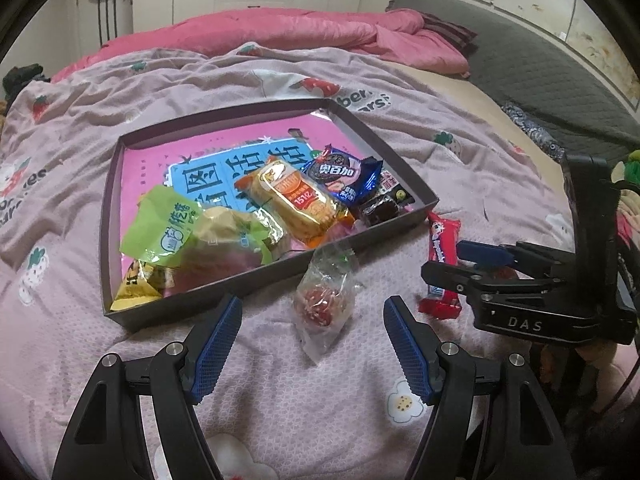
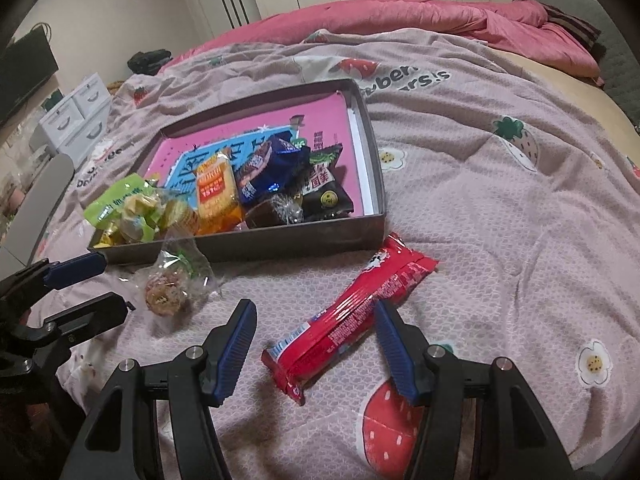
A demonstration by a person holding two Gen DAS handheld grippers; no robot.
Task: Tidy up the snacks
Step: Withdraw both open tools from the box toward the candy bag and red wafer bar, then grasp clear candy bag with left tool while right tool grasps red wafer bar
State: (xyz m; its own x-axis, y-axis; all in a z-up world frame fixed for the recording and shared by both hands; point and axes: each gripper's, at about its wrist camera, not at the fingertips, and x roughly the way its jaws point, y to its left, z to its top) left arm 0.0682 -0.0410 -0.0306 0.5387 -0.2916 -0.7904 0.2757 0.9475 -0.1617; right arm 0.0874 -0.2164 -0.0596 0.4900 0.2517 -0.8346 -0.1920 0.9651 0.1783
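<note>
A dark shallow tray with a pink lining lies on the bed. It holds a green packet, an orange biscuit packet, a blue packet and dark wrapped sweets. In front of the tray lies a clear-wrapped round snack. My left gripper stands open around it, pads apart from the wrapper. A red packet lies to its right. My right gripper is open astride it, the right pad at its edge.
The bed is covered by a pinkish strawberry-print blanket. A crumpled pink quilt lies at the back and a grey padded surface at the right. White drawers stand beyond the bed's left side.
</note>
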